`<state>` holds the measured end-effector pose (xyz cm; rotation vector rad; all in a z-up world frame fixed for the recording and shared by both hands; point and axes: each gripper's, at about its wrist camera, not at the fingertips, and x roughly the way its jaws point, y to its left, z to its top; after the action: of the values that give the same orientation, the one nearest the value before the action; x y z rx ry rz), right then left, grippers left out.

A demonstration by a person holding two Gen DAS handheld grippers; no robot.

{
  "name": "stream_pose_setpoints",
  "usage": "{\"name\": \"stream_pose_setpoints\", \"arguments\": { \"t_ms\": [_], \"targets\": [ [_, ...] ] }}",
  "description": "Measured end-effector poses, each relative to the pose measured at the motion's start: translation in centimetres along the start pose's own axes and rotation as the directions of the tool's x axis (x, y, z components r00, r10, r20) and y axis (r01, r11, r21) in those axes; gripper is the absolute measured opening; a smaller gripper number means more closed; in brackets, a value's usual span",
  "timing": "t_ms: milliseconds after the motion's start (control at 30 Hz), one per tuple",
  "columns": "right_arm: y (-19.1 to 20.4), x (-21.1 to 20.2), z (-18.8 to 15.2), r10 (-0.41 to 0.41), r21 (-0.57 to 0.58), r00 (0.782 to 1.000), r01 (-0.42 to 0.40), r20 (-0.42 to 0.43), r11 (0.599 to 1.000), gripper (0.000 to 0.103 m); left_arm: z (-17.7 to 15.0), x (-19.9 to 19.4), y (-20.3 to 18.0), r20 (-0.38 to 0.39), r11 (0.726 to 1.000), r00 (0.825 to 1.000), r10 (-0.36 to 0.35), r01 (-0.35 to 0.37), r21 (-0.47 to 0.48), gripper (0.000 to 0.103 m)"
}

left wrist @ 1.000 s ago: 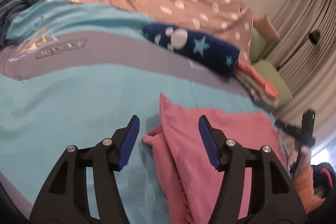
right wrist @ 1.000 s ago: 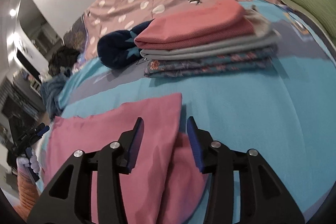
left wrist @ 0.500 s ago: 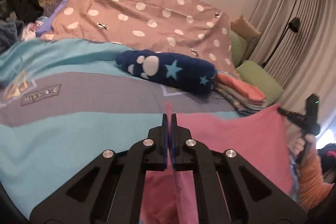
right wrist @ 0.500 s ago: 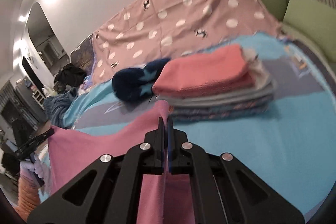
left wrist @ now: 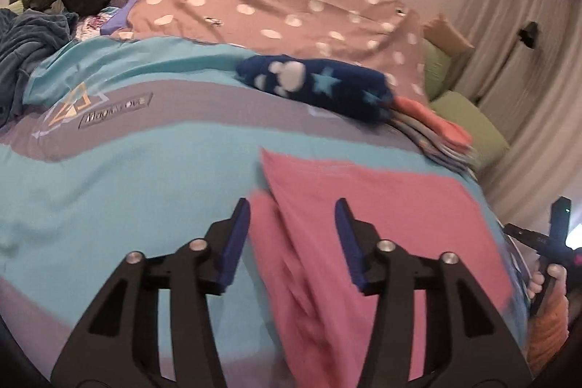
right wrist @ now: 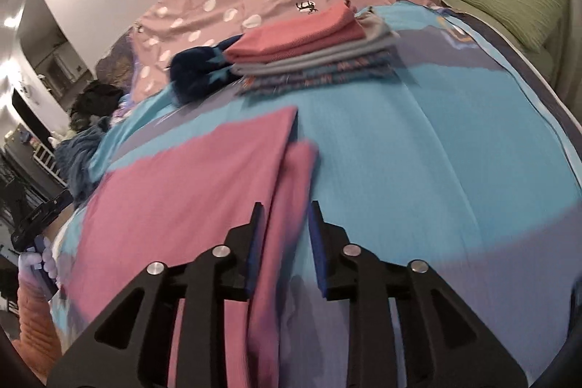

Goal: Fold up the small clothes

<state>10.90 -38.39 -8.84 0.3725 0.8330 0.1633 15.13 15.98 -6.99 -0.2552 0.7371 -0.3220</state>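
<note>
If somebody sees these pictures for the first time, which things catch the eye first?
First comes the pink cloth, lying flat on the turquoise bed cover, with the open left tool and right tool above its near edges. Behind it sits a stack of folded clothes, beside a dark blue bundle with stars.

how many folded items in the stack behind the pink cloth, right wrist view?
4, as far as the blur allows: salmon-red piece on top, grey one beneath, then two patterned pieces at the bottom. Thin layers between may be hidden.
</note>
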Motion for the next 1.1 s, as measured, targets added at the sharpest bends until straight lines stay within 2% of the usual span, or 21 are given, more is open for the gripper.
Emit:
{"name": "stream_pose_setpoints", "arguments": {
  "t_ms": [67, 167, 267, 333, 400, 467, 533, 667, 767, 833, 1000, 1067, 1100],
  "targets": [
    [-0.1, -1.9, -2.8, 0.016, 0.016, 1.000, -0.016, -0.008, 1.000, 0.029, -2.4, -2.0, -1.7, -0.009, 0.999, 1.000, -0.027, 0.027, 0.028, 0.058],
    [0.2, -2.9, -6.1, 0.036, 0.046, 0.999, -0.034, -0.039, 0.998, 0.030, -7.0, -4.0, -3.8, -0.039, 0.998, 0.999, -0.022, 0.025, 0.056, 0.064],
    [0.3, -3.1, -8.6, 0.083, 0.096, 0.995, -0.077, -0.063, 0.992, 0.030, -10.1, -4.8, -3.6, -0.067, 0.998, 0.996, -0.065, 0.065, -0.009, 0.064],
    [0.7, -2.7, -9.6, 0.104, 0.097, 0.991, -0.097, -0.078, 0.991, 0.030, -11.7, -4.4, -3.3, -0.108, 0.999, 0.994, -0.030, 0.029, -0.015, 0.064],
    [1.1, -1.6, -10.9, 0.071, 0.053, 0.995, -0.067, -0.068, 0.996, 0.031, -13.4, -3.2, -2.9, -0.152, 0.993, 0.982, 0.111, -0.104, 0.052, 0.062],
    [1.5, -1.8, -11.7, 0.052, 0.021, 0.999, -0.052, -0.006, 0.998, 0.030, -13.8, -3.9, -3.2, -0.120, 0.990, 0.984, 0.129, -0.121, 0.070, 0.062],
    [2.0, -2.3, -11.8, 0.016, 0.008, 1.000, -0.016, -0.002, 1.000, 0.030, -14.0, -4.4, -3.3, -0.118, 0.986, 0.980, 0.162, -0.155, 0.062, 0.062],
    [2.0, -3.2, -12.1, -0.013, 0.027, 1.000, 0.012, 0.011, 1.000, 0.030, -14.8, -5.8, -2.9, -0.104, 0.991, 0.986, 0.133, -0.130, 0.039, 0.062],
    [2.1, -3.3, -12.4, -0.024, 0.021, 1.000, 0.024, 0.014, 0.999, 0.031, -14.9, -7.2, -2.4, -0.069, 0.997, 0.995, 0.079, -0.079, -0.002, 0.057],
    [2.0, -3.0, -12.7, -0.030, 0.019, 0.999, 0.030, 0.015, 0.999, 0.031, -14.5, -7.4, -2.7, -0.079, 1.000, 0.996, 0.029, -0.029, 0.004, 0.023],
    [2.7, -2.9, -13.2, -0.043, -0.026, 0.999, 0.043, 0.025, 0.999, 0.041, -12.7, -5.2, -3.5, -0.102, 1.000, 0.995, 0.022, -0.020, 0.023, 0.021],
    [3.0, -2.8, -13.3, -0.059, -0.047, 0.998, 0.061, 0.028, 0.997, 0.041, -12.8, -2.9, -2.8, -0.193, 0.997, 0.979, 0.073, -0.073, 0.007, 0.020],
    [3.1, -2.8, -13.3, -0.065, -0.050, 0.997, 0.067, 0.029, 0.997, 0.041, -13.0, -2.5, -2.4, -0.201, 0.997, 0.977, 0.071, -0.072, 0.002, 0.020]
  ]
}}
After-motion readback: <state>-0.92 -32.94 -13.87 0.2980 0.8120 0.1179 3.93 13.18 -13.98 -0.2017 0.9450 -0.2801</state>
